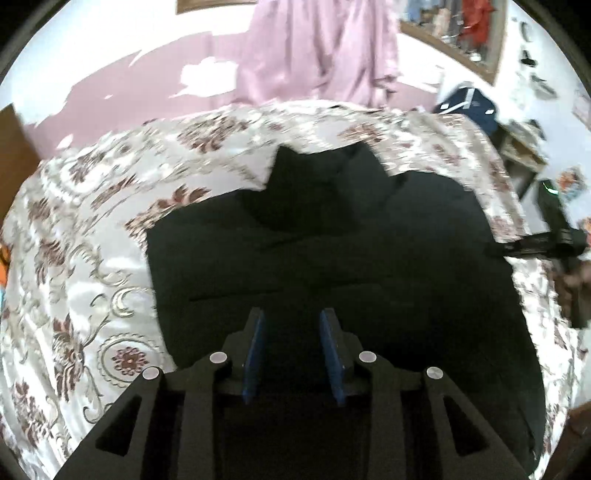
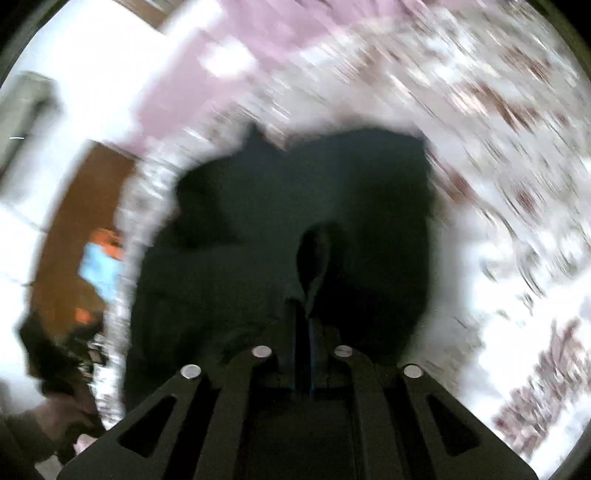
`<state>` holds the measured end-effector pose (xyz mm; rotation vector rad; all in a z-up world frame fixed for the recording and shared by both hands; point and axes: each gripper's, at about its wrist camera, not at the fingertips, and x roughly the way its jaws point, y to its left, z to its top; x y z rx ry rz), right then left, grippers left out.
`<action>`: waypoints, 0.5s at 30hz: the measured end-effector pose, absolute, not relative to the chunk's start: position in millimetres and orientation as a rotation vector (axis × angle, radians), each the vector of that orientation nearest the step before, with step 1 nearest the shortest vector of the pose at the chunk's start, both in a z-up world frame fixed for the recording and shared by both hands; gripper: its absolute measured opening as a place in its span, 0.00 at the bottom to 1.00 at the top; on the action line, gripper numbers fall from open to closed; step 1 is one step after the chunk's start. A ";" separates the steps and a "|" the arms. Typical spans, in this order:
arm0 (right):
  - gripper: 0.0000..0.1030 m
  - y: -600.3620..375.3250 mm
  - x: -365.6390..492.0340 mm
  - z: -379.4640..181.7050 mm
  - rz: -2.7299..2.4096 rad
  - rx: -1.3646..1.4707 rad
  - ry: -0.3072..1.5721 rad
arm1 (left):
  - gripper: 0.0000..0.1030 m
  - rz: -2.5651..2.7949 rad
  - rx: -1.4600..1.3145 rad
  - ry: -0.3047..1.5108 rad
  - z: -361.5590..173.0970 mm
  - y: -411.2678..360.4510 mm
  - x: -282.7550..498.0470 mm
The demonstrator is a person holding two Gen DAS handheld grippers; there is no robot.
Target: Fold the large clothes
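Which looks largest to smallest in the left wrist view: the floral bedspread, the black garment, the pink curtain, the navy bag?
1. Floral bedspread
2. Black garment, though nearness to the camera inflates it
3. Pink curtain, farther back
4. Navy bag

The left gripper is open above the garment.

floral bedspread [image 1: 92, 229], pink curtain [image 1: 317, 48], framed mirror [image 1: 454, 33], brown door [image 2: 85, 229]

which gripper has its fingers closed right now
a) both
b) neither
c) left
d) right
d: in the right wrist view the right gripper has its fingers pressed together, seemingly pinching a fold of the black garment, while the left gripper shows a clear gap between its blue pads.
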<state>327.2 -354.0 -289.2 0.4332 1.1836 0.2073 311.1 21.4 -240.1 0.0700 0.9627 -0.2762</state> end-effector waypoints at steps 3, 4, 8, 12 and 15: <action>0.17 -368.8 324.1 -282.6 0.108 0.461 1.178 | 0.29 -0.259 0.088 0.992 -251.7 23.0 317.3; 0.22 -371.2 320.5 -270.1 0.046 0.439 1.141 | 0.29 -0.262 0.096 0.996 -256.7 20.6 320.0; 0.51 -357.2 300.1 -222.0 -0.029 0.357 0.952 | 0.29 -0.287 0.088 1.008 -263.7 10.1 322.1; 0.51 -312.2 310.2 -219.8 0.136 0.279 0.943 | 0.29 -0.271 0.086 1.056 -280.6 4.6 329.4; 0.51 -285.5 318.6 -243.4 0.240 0.209 1.001 | 0.29 -0.245 0.156 1.106 -300.5 6.2 328.0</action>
